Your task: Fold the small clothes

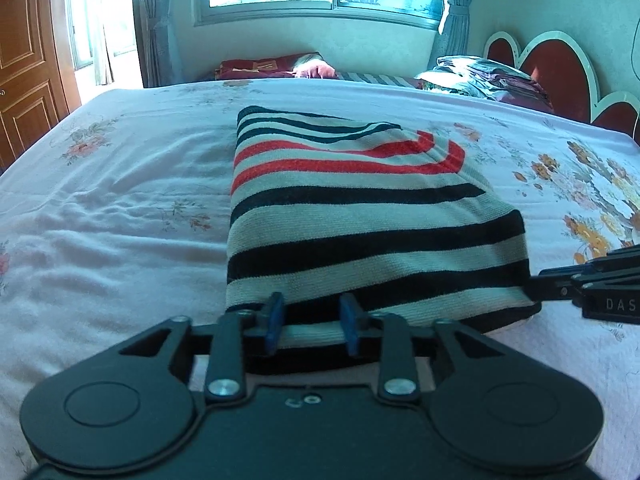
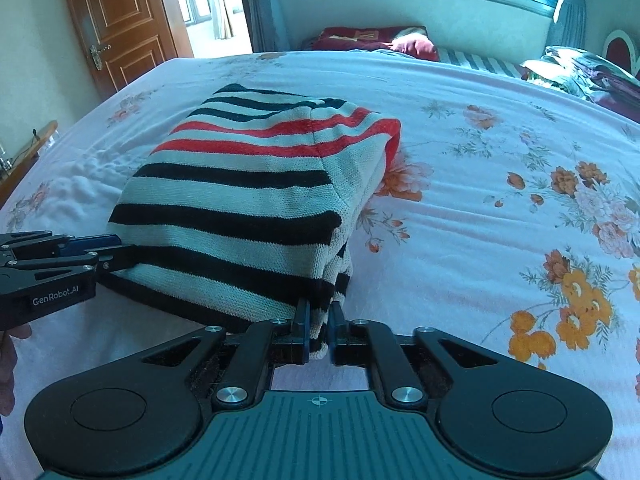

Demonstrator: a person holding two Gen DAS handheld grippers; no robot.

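Observation:
A folded striped sweater [image 1: 360,220], white with black and red bands, lies on the floral bed sheet [image 1: 120,200]; it also shows in the right wrist view [image 2: 240,200]. My left gripper [image 1: 314,320] is shut on the sweater's near edge at its left corner, its blue pads apart by the bunched cloth between them. It shows from the side in the right wrist view [image 2: 116,252]. My right gripper [image 2: 320,320] is shut on the sweater's near right corner. It shows at the right edge of the left wrist view [image 1: 536,284].
The bed sheet [image 2: 480,240] spreads wide to both sides of the sweater. Folded clothes [image 1: 488,76] and a red cushion [image 1: 276,66] lie at the far edge near the headboard [image 1: 560,64]. A wooden door [image 2: 116,20] stands at the left, windows behind.

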